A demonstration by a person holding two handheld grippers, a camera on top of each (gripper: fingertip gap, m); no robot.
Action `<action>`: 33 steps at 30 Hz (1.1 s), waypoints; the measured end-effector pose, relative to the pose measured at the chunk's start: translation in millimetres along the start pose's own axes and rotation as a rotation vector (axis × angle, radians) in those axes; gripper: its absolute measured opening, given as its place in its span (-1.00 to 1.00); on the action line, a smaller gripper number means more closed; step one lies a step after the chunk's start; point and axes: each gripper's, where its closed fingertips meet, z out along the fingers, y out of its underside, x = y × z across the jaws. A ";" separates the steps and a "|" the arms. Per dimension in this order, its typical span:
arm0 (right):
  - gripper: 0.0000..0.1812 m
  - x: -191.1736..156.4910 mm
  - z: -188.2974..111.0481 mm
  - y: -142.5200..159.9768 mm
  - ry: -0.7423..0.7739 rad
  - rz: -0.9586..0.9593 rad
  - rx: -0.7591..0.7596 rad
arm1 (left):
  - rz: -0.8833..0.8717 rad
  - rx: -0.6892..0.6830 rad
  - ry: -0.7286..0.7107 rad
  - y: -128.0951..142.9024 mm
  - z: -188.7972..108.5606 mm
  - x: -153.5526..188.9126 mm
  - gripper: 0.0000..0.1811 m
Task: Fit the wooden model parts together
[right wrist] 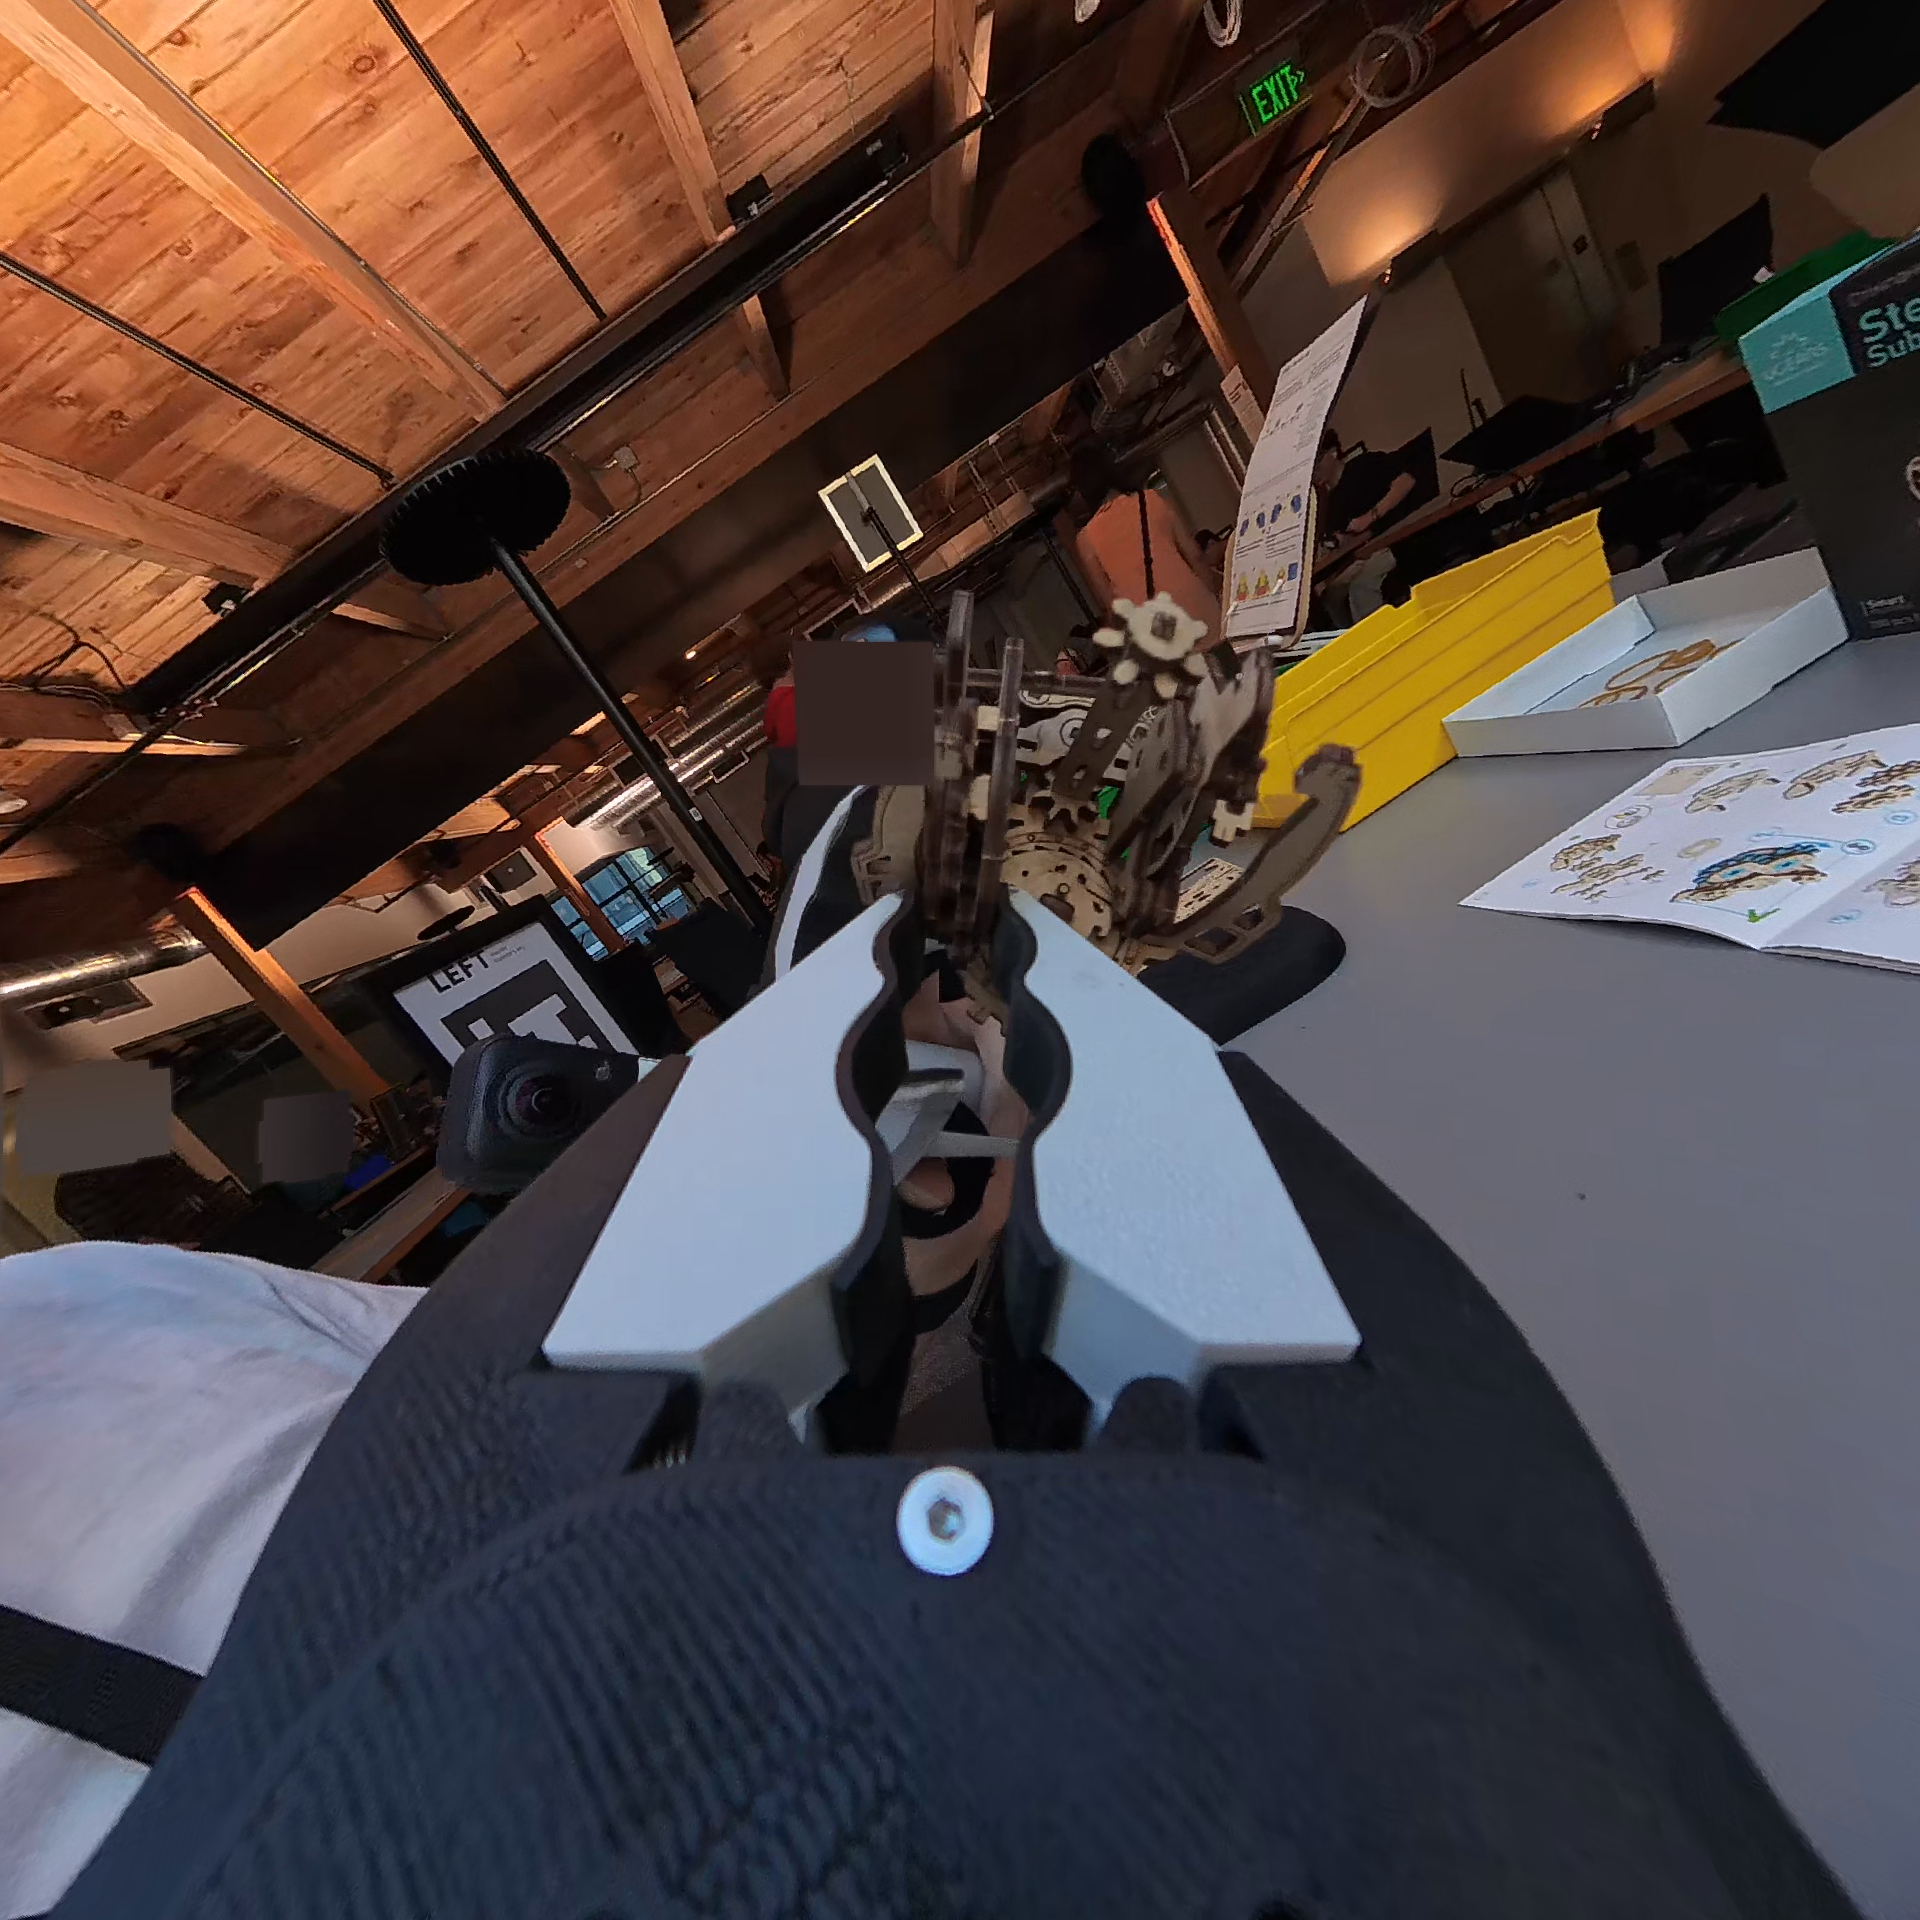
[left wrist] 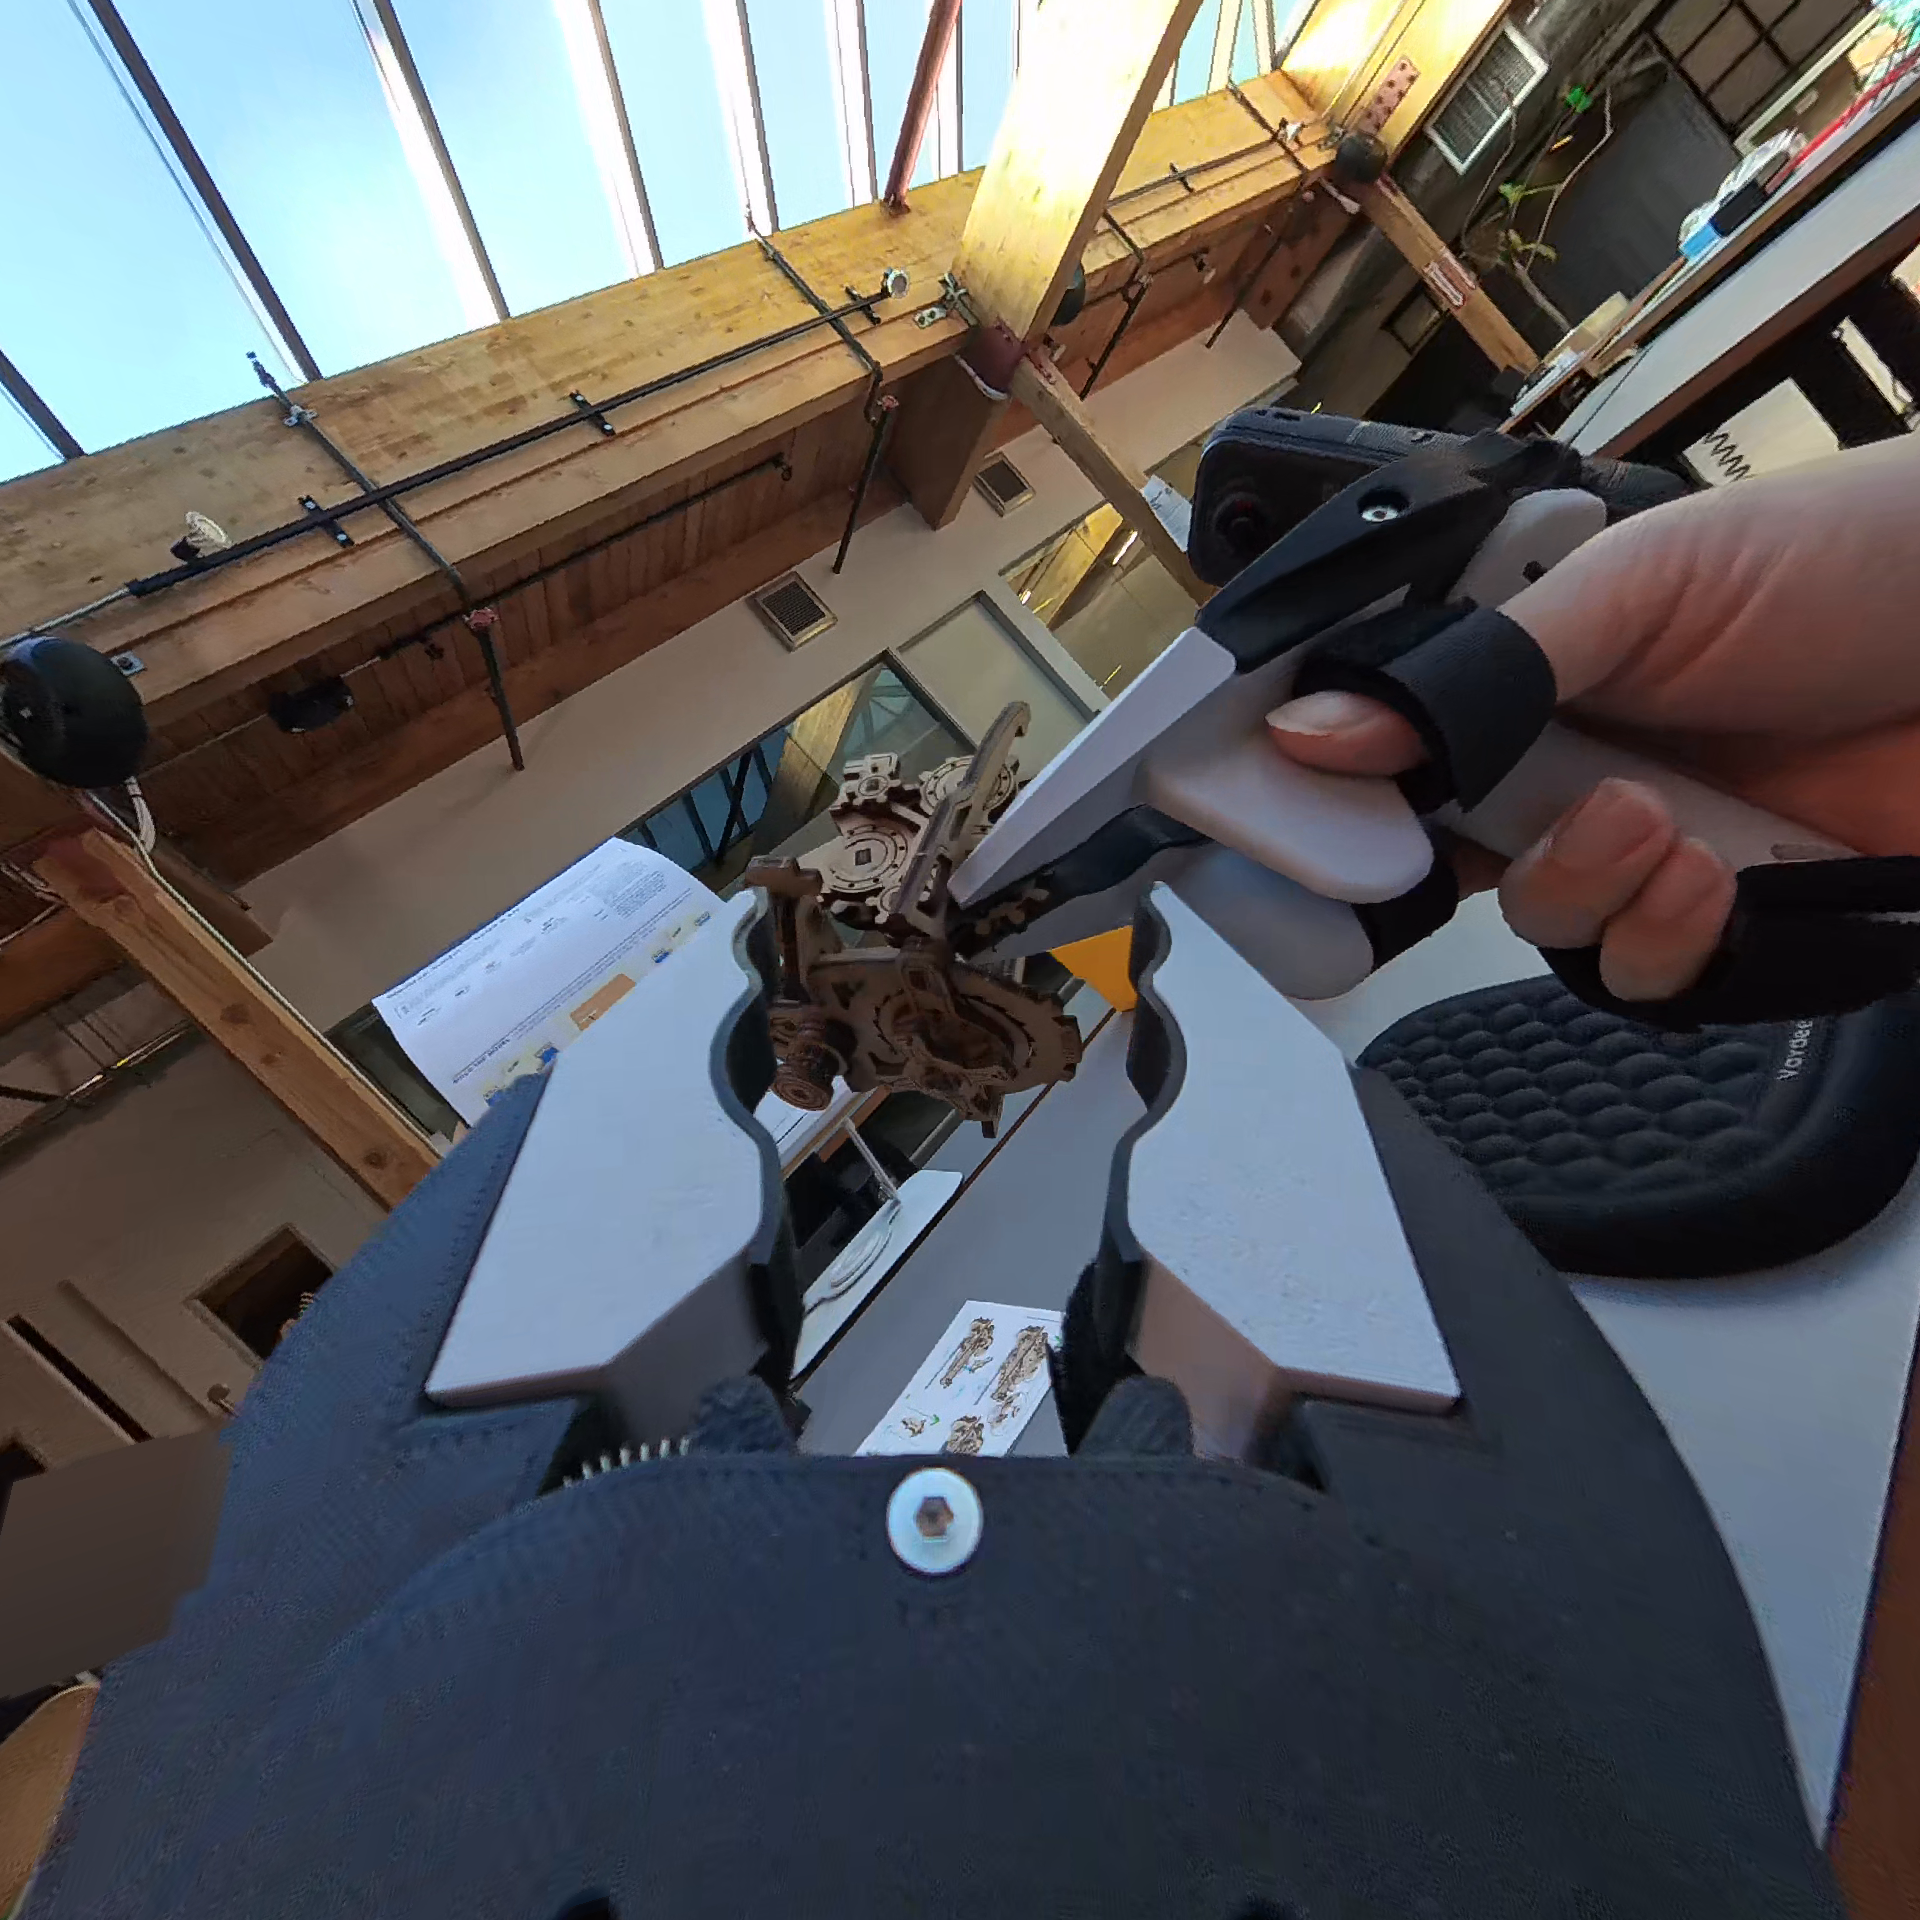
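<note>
A brown wooden gear model (left wrist: 914, 1029) is held up in the air above the grey table (right wrist: 1558, 1195). My left gripper (left wrist: 953, 909) has its jaws set wide around the model, which spans most of the gap between them. My right gripper (right wrist: 961, 914) is nearly closed and pinches the thin dark plates at the edge of the model (right wrist: 1081, 852). In the left wrist view the right gripper (left wrist: 971, 899) comes in from the right in a person's hand, its tips on a toothed part of the model. The model's far side is hidden.
An open instruction booklet (right wrist: 1714, 862) lies on the table at right. Behind it are a yellow bin (right wrist: 1455, 665), a white tray of wooden parts (right wrist: 1642, 675) and a dark box (right wrist: 1849, 436). A black cushion (left wrist: 1621, 1122) sits under the right hand. An instruction sheet (left wrist: 551, 966) stands upright. Only a small space, under 4 cm, lies between the two pairs of fingers.
</note>
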 end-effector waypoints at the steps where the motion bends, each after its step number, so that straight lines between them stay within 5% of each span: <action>1: -0.89 -0.3 -0.2 -1.2 0.002 0.002 0.008 | 0.004 -0.003 -0.001 -1.1 1.0 -1.0 -0.27; 17: -0.89 -18.1 0.9 -2.6 -0.111 -0.022 0.050 | 0.057 -0.032 -0.112 -4.9 -4.9 -15.0 -0.49; 33: -0.89 -10.4 5.5 -4.8 -0.075 0.031 0.057 | -0.126 -0.037 -0.052 2.1 -5.2 -17.3 -0.50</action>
